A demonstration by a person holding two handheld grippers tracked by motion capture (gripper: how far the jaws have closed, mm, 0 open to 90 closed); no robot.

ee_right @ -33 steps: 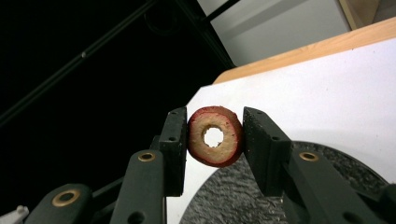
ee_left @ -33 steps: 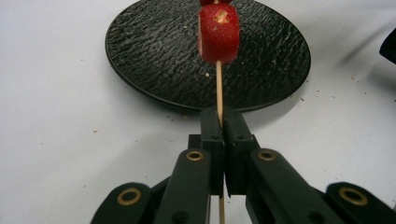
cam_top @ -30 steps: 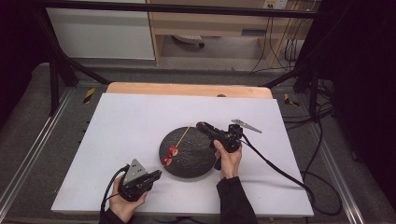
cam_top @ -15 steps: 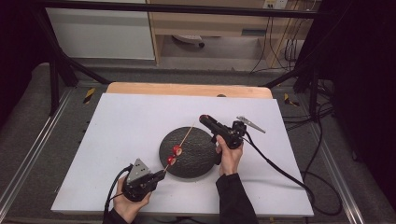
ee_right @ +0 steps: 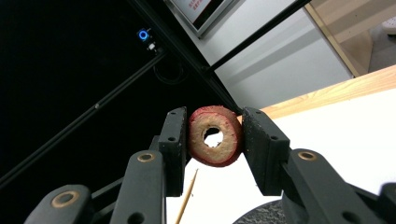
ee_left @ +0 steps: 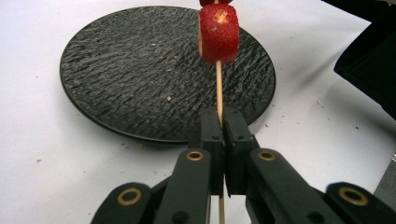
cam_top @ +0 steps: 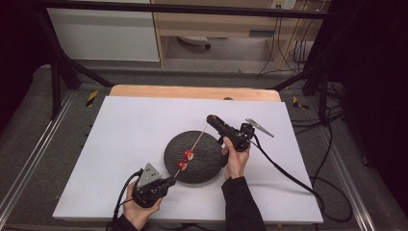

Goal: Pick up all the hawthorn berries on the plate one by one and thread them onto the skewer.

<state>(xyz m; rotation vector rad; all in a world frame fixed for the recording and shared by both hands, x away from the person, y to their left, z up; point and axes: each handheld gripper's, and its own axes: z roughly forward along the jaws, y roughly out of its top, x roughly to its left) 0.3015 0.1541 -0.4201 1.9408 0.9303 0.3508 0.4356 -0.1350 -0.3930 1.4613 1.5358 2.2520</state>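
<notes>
A thin wooden skewer (cam_top: 196, 142) slants over the round black slate plate (cam_top: 207, 166), with two red fruit pieces (cam_top: 185, 160) threaded on it. My left gripper (cam_top: 171, 181) is shut on the skewer's lower end at the plate's near left rim. In the left gripper view the jaws (ee_left: 224, 135) pinch the skewer (ee_left: 218, 88) below a red chunk (ee_left: 218, 32). My right gripper (cam_top: 211, 119) hovers at the skewer's upper tip, shut on a red-skinned apple ring (ee_right: 224, 144) with a cored hole. The skewer tip (ee_right: 187, 198) shows just below the ring.
The plate lies on a white sheet (cam_top: 120, 144) that covers a wooden table (cam_top: 192, 91). A person's sleeve and hand (cam_top: 235, 163) rest at the plate's right edge. Cables trail off to the right (cam_top: 288, 173). Black frame bars stand around the table.
My left gripper has shifted slightly right toward the plate with the skewer. The right gripper's tip has edged up and right along the skewer's line.
</notes>
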